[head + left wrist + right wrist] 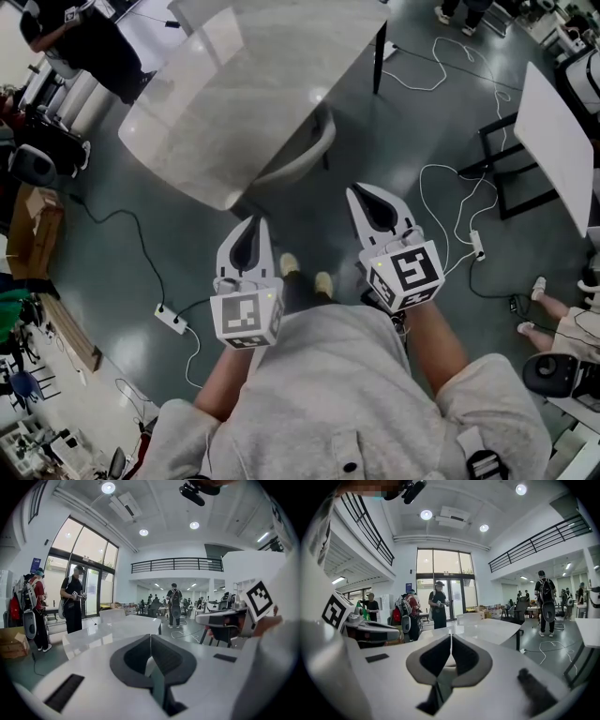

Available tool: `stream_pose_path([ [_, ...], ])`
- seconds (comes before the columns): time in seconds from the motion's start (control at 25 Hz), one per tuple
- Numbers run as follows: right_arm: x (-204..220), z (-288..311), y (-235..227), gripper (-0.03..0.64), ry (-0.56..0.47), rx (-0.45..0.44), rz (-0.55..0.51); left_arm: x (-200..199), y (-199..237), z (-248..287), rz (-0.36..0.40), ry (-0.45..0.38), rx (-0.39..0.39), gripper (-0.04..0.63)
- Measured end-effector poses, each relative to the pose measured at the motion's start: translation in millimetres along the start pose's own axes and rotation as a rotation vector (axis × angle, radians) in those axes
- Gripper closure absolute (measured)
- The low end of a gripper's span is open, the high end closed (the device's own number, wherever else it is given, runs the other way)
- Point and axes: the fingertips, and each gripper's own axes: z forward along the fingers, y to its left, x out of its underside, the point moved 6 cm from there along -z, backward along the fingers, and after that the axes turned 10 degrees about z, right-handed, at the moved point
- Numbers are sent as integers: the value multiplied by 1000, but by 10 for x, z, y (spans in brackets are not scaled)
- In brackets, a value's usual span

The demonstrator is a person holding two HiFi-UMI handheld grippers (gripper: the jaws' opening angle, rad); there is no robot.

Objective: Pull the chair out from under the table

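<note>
Both jaws are pressed together with nothing between them: the left hand-held gripper (255, 225) and the right hand-held gripper (358, 194) are held side by side in front of me, empty and pointing towards the desk (253, 84). Each gripper's own view confirms this, for the left (150, 637) and the right (451, 637).

The chair (305, 157) is tucked under the desk's long edge, ahead of the right gripper and well apart from both. Only the curved white back shows; the seat is hidden under the top.

I judge it to be a moulded shell: stiff, not fragile, fairly light, and smooth enough for the pads to slip on. The top rim of the back is the only part I can reach, so I would open one gripper and close it over that rim near the middle, perhaps with the other gripper beside it so the chair doesn't swing. The floor (394, 131) looks smooth and glossy, so the legs should slide rather than catch. A white cable (441, 183) loops on the floor to the right, and I would keep the pull clear of it.

For containers, there is a brown cardboard box (36, 230) on the floor at the far left, well away from the chair. I cannot tell what is in it. The desk top is bare.
</note>
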Motion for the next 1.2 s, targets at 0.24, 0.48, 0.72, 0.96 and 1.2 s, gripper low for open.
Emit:
stream_pose_path([
  [0.24, 74, 223, 20, 591, 67, -8, -104, 129, 192, 128, 14, 39, 29, 580],
  [0.48, 183, 549, -52, 591, 172, -12, -209, 271, 345, 382, 65, 88, 107, 578],
  [0.72, 432, 956, -199, 588, 315, -55, -303, 477, 470, 771, 105, 154, 197, 495],
  [0.96, 725, 1305, -354, 493, 445, -89, -462, 739, 518, 1184, 178, 226, 285, 419],
  [1.2, 1000, 1606, -548, 460, 575, -136, -559, 1041, 424, 1519, 267, 297, 364, 399],
])
